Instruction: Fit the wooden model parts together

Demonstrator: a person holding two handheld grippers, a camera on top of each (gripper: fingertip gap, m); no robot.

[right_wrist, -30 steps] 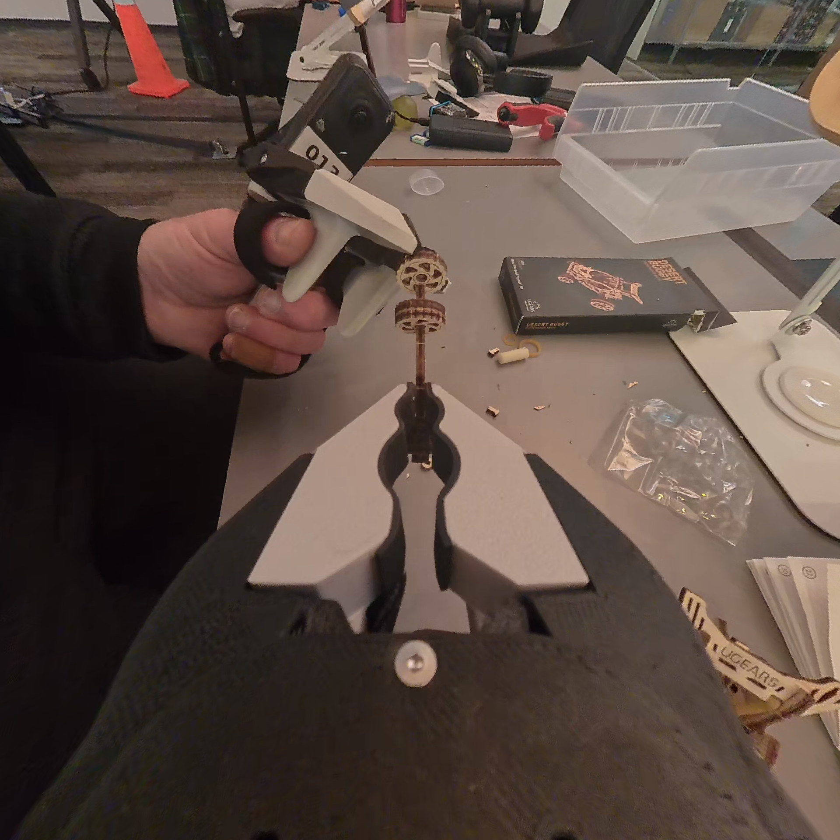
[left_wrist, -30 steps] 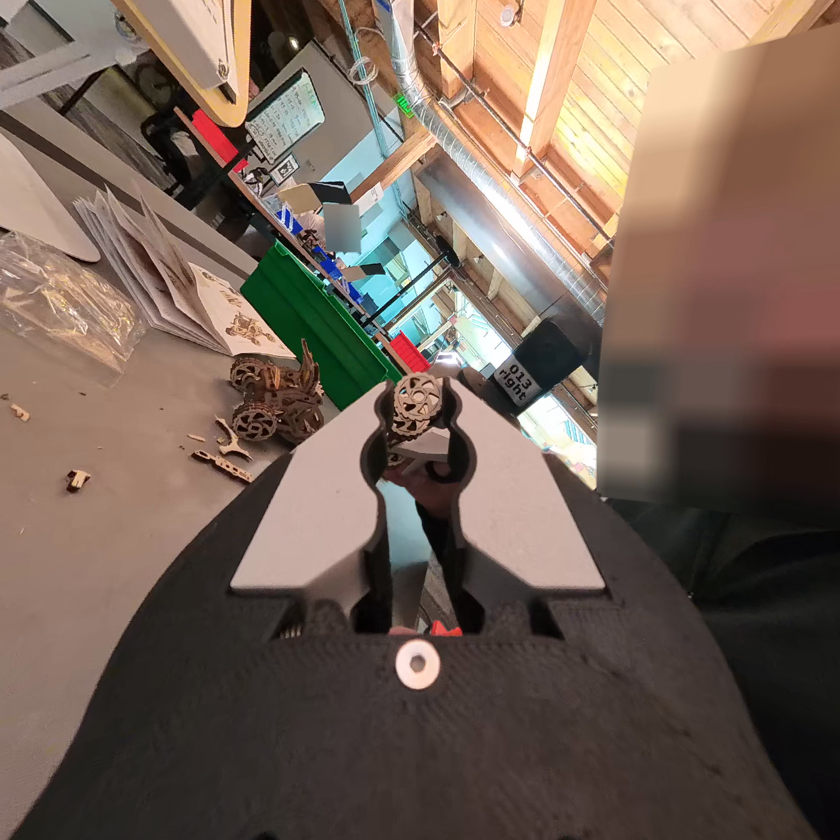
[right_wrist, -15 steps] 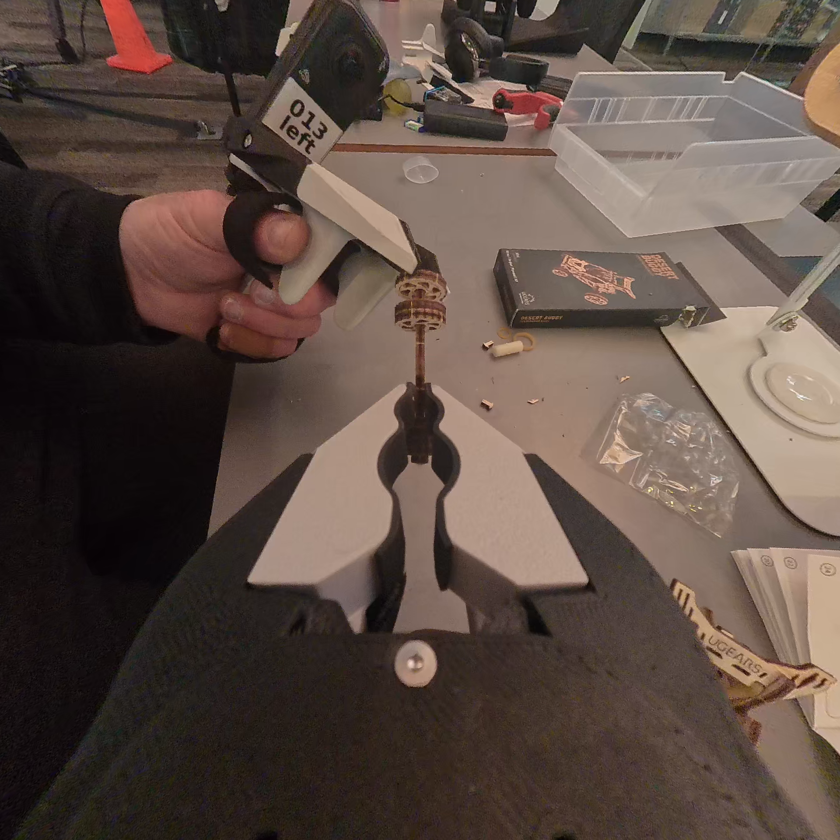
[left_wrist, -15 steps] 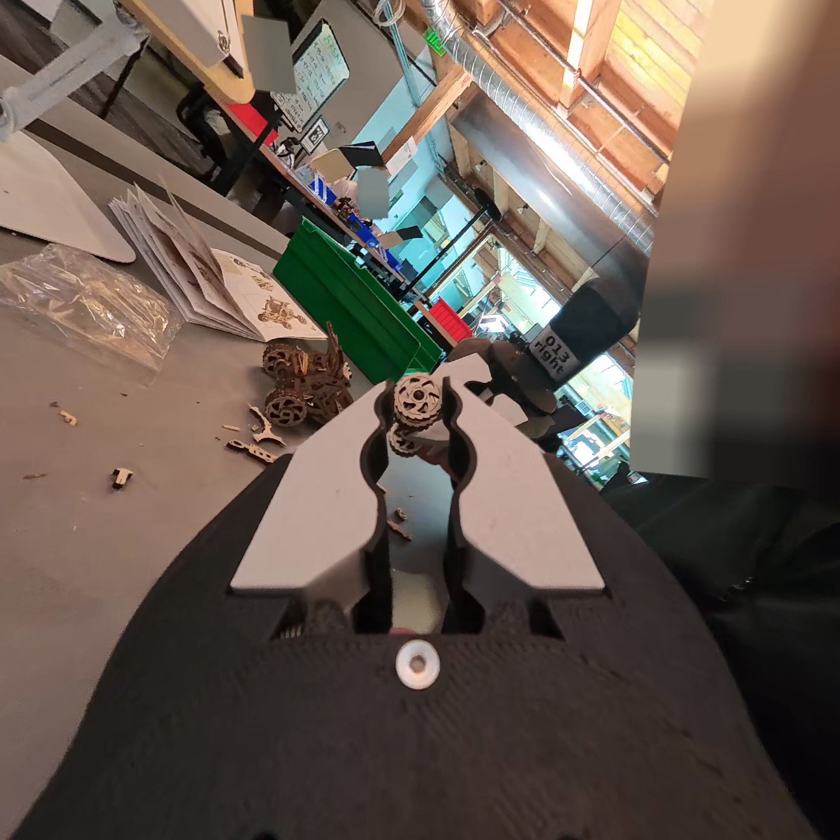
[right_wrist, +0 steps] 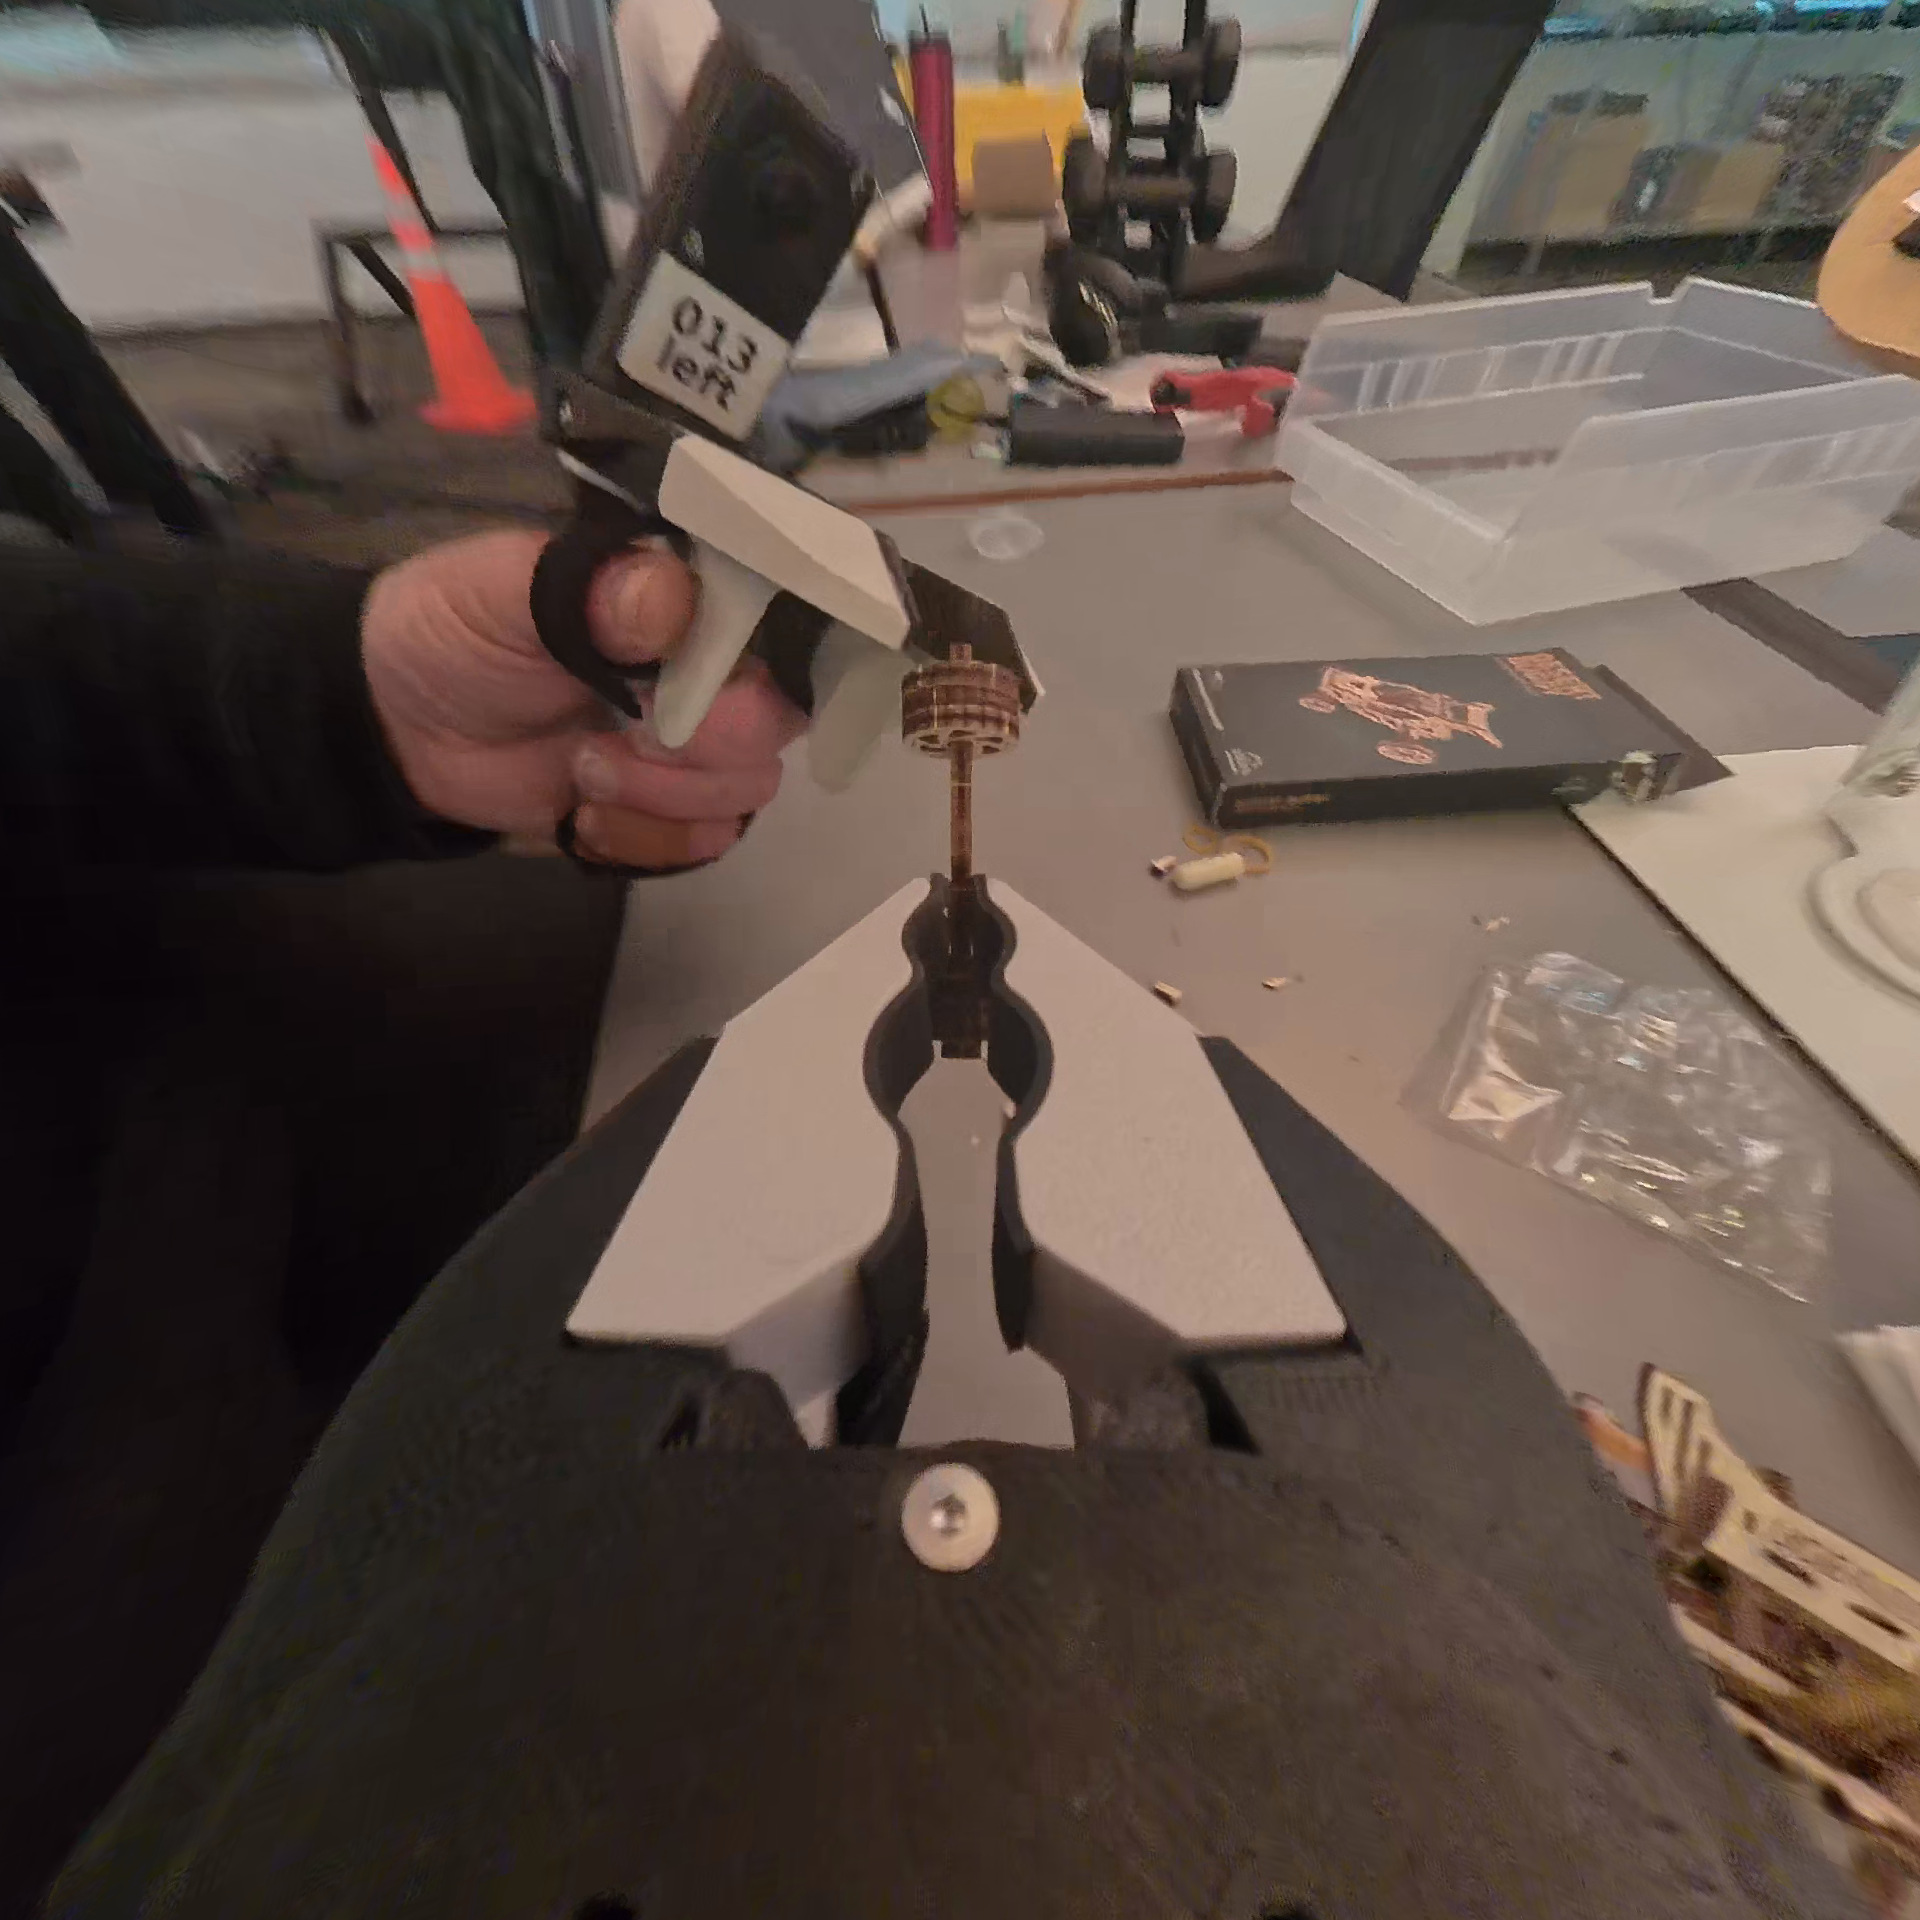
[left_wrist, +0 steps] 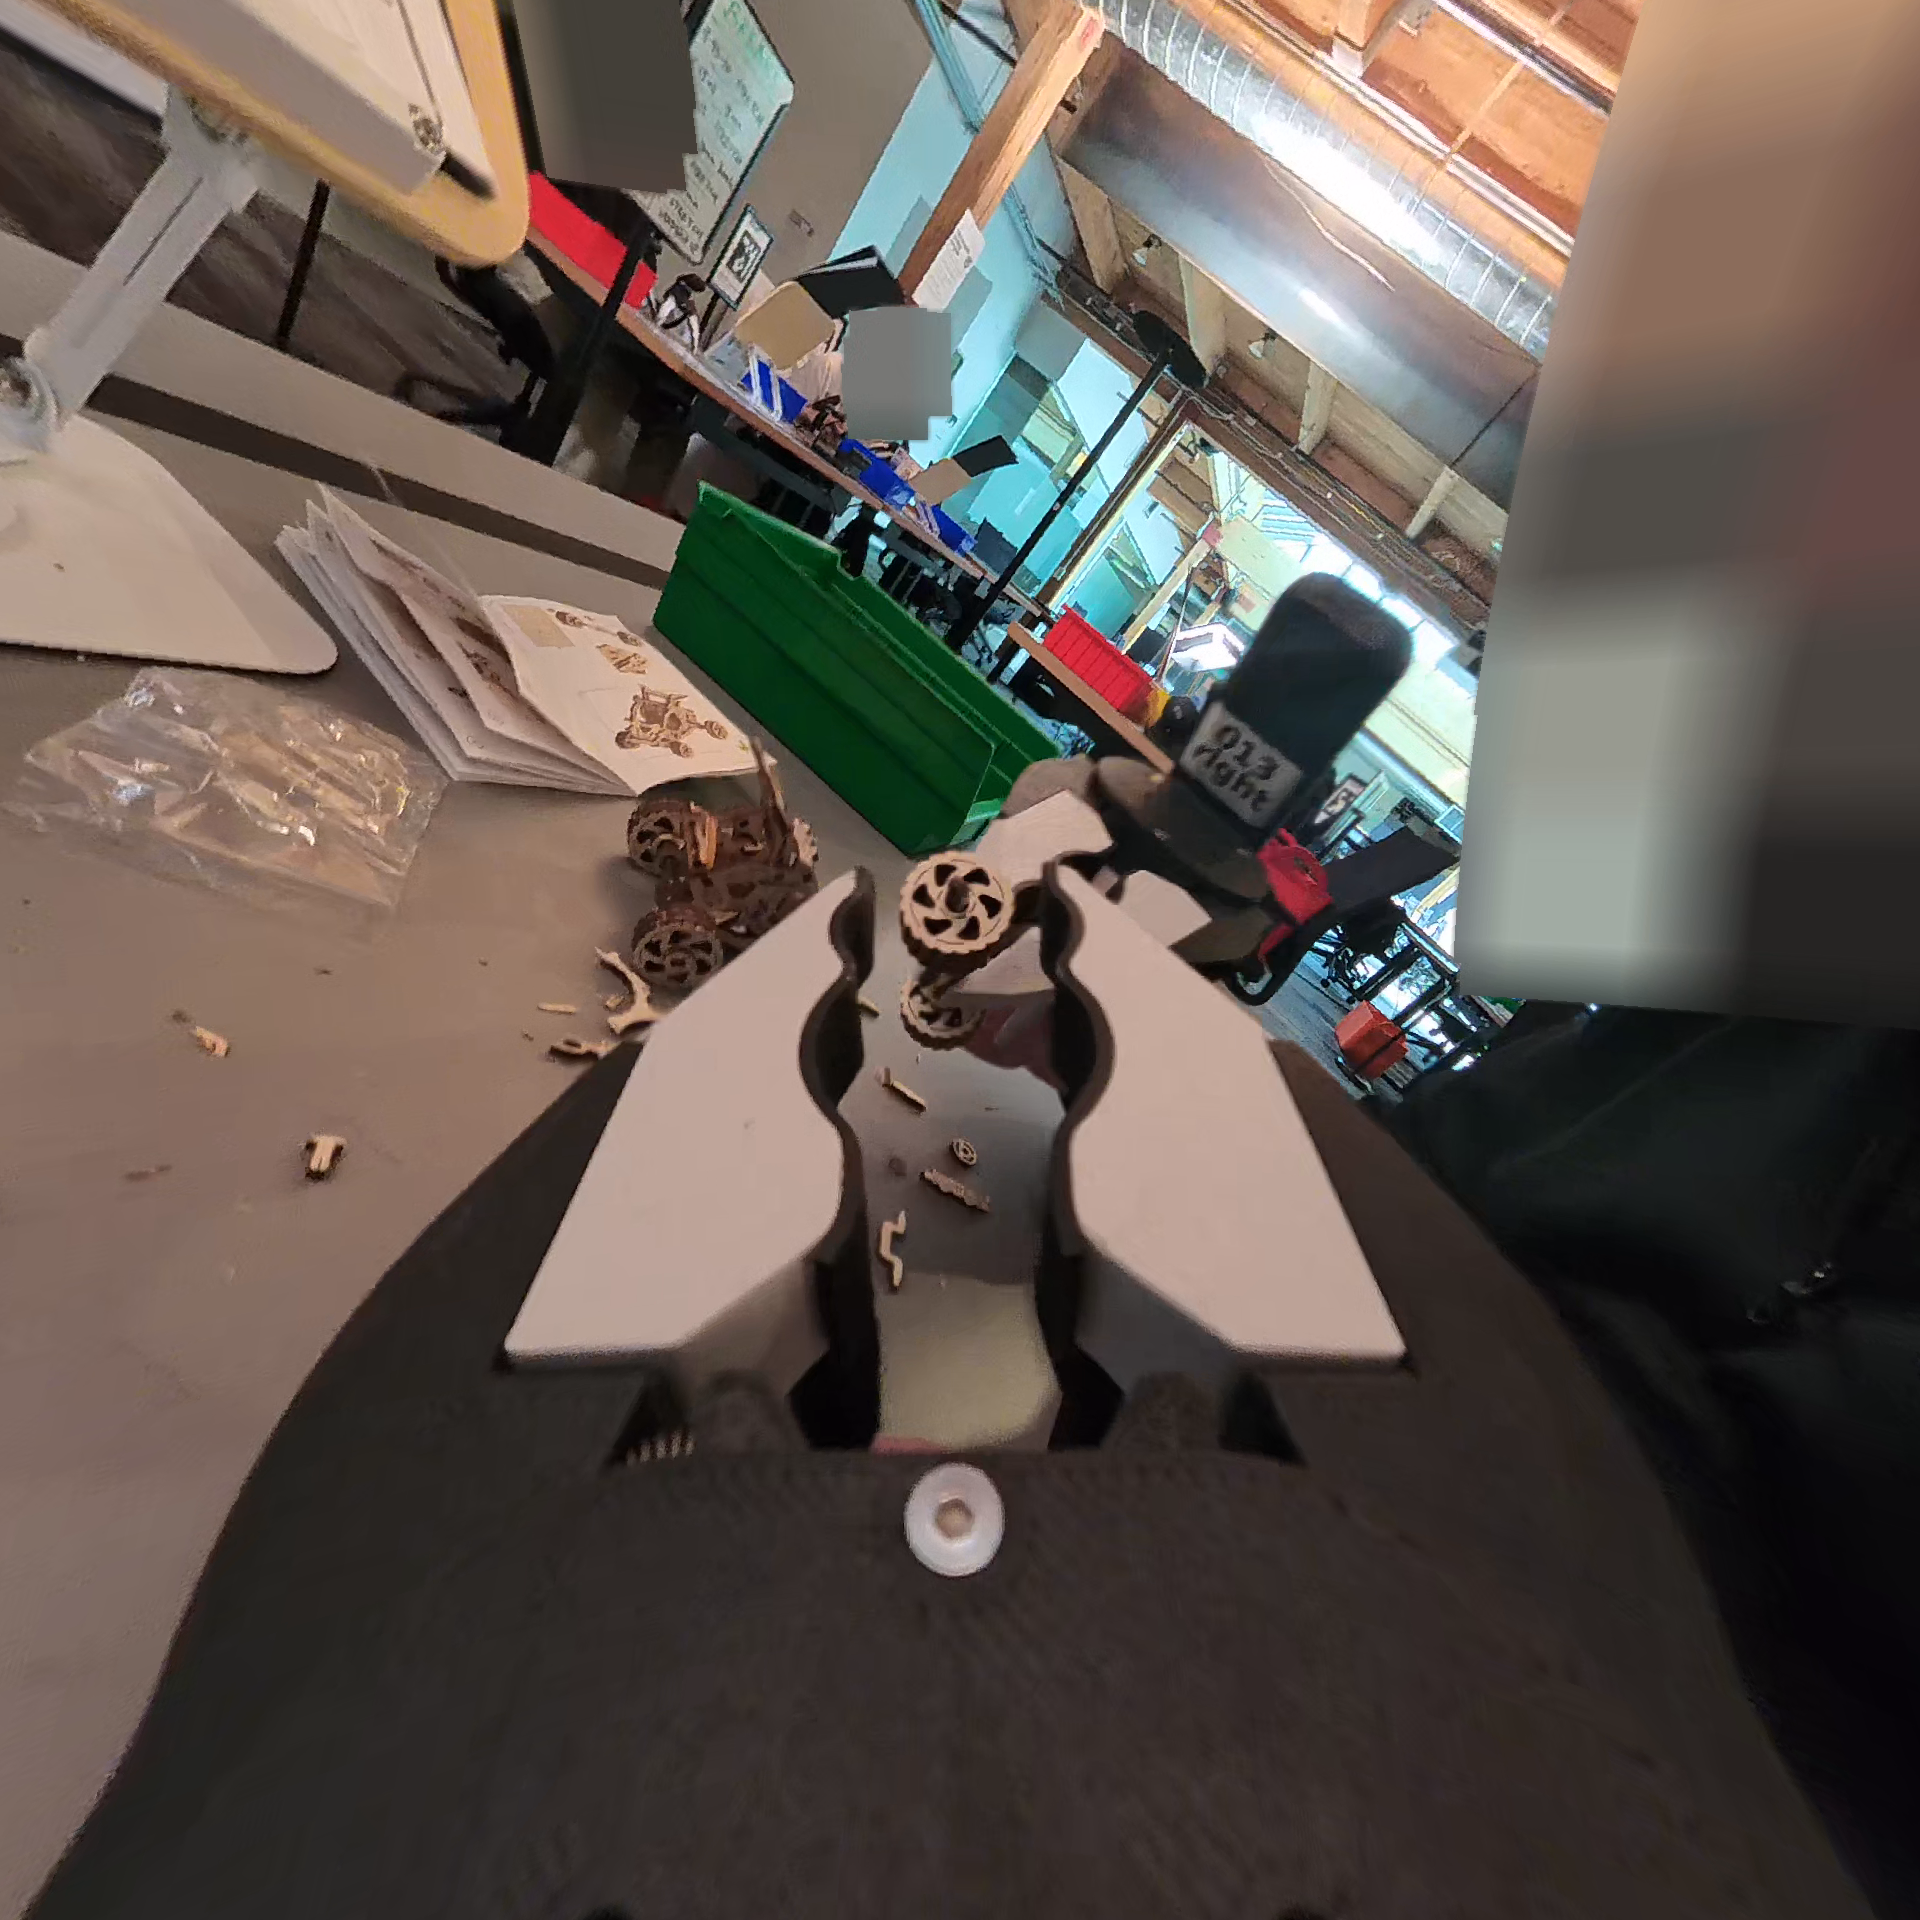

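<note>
Right now right gripper point(right_wrist: 958, 914) clamps wooden axle point(right_wrist: 958, 821) upright as anchor; left gripper point(right_wrist: 935, 675), jaws parted, flanks gear wheel point(right_wrist: 958, 704) atop axle.

Left gripper point(left_wrist: 954, 914) fingers parted, right gripper point(right_wrist: 958, 914) fingers clamped

Left gripper point(left_wrist: 954, 914) opened; wheels point(right_wrist: 958, 702) pressed together.

Showing across both views: two toothed wooden wheels point(left_wrist: 953, 911) on one axle, one green plastic bin point(left_wrist: 831, 665), one black flat box point(right_wrist: 1434, 732), one clear plastic bag point(right_wrist: 1621, 1112).
</note>
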